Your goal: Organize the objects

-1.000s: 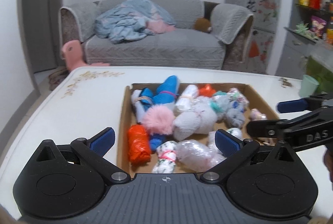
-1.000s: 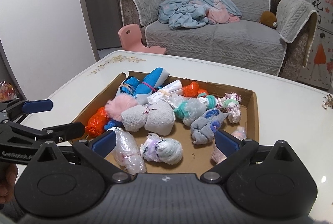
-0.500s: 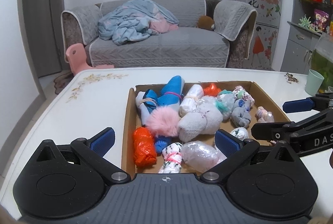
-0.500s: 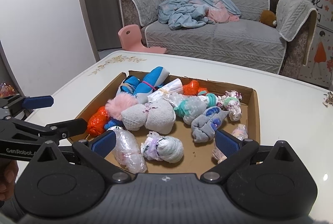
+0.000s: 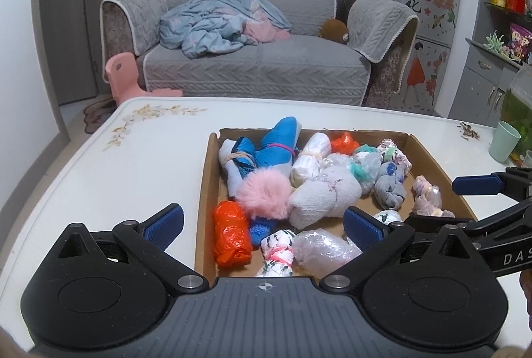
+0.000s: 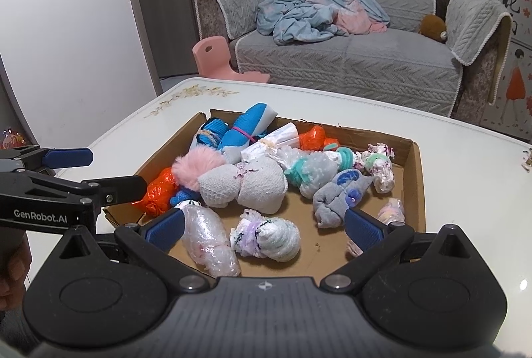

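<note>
A shallow cardboard tray (image 5: pixel 205 191) (image 6: pixel 419 178) on the white table holds several bundled items: a pink fluffy ball (image 5: pixel 264 196) (image 6: pixel 196 163), an orange plastic bundle (image 5: pixel 231 233) (image 6: pixel 158 188), a grey-white sock bundle (image 5: pixel 324 196) (image 6: pixel 244 186), blue rolled socks (image 5: pixel 277 145) (image 6: pixel 246 125) and a clear plastic-wrapped bundle (image 5: pixel 321 250) (image 6: pixel 207 240). My left gripper (image 5: pixel 262 225) is open and empty above the tray's near left corner. My right gripper (image 6: pixel 264 225) is open and empty above the tray's near edge. Each gripper shows at the side of the other's view.
A green cup (image 5: pixel 503 140) stands at the table's far right. Behind the table are a grey sofa (image 5: pixel 256 65) with a blue blanket, a pink child's chair (image 5: pixel 123 75) and a decorated fridge (image 5: pixel 415 12). Crumbs (image 5: pixel 468 130) lie near the table's right edge.
Both views have risen and pulled back slightly from the tray, most in the left wrist view. Both grippers stay open and empty. The tray's items have not moved.
</note>
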